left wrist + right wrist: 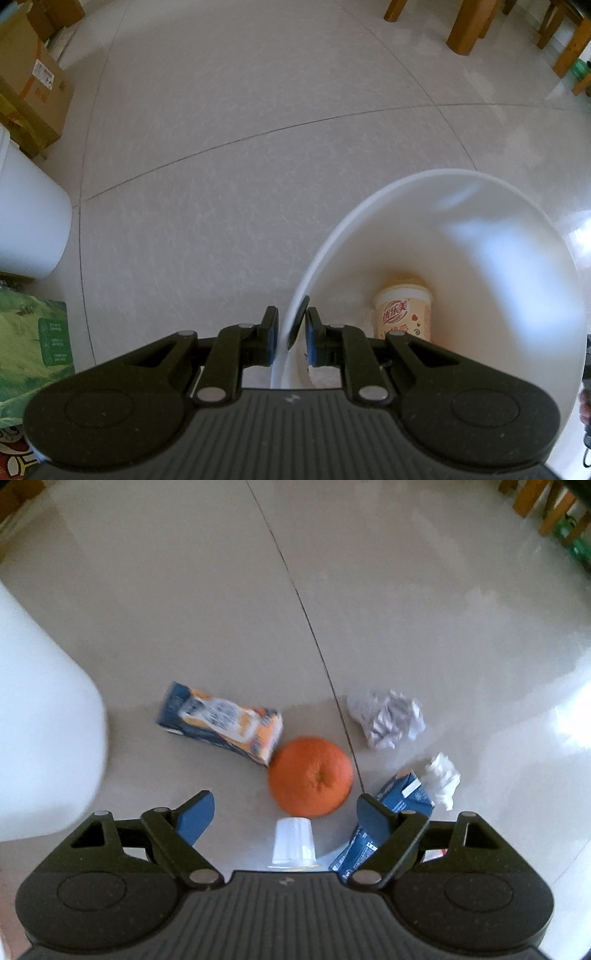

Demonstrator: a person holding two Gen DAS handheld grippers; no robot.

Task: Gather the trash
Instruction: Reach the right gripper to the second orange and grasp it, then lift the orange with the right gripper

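My left tongs [291, 334] narrow, clamped on the bin [498, 295] rim; one cup [404, 314] already lies inside, so I judge the job just begun. My right tongs [286, 814] wide, holding nothing, low over the litter on the floor [221, 609]; left to right there: orange carton [221, 722], white cup [294, 842] between the jaws, orange [310, 775], blue carton [391, 819], crumpled paper [388, 718], tissue [443, 779]; six pieces left to collect, as far as I see.
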